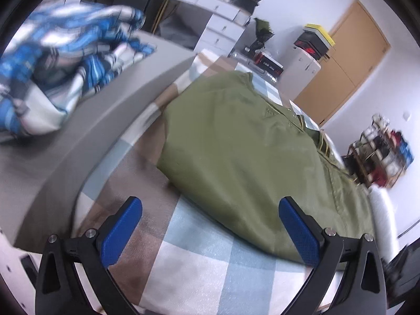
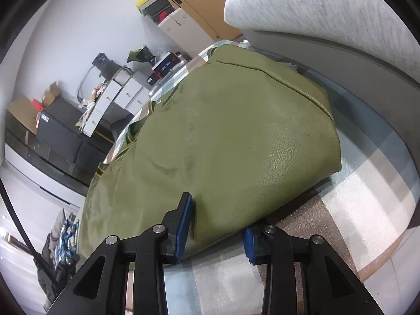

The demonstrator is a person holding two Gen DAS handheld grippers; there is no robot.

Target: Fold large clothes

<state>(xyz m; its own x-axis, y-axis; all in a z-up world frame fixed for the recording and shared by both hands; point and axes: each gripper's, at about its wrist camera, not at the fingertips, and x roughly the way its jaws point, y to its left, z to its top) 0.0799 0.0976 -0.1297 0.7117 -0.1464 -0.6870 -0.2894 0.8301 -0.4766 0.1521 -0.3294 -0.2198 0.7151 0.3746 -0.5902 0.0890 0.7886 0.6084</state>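
Green jacket [image 2: 223, 131] folded on checked surface [image 2: 367, 183], fold being let go.
Right claw [image 2: 218, 225] loosened around hem; left claw [image 1: 210, 225] wide apart, empty; next: withdraw, smooth.

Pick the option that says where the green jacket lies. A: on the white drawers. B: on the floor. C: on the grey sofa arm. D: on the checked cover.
D: the folded green jacket lies flat on the checked cover, whose pale blue, white and brown squares show around its edges in both wrist views.
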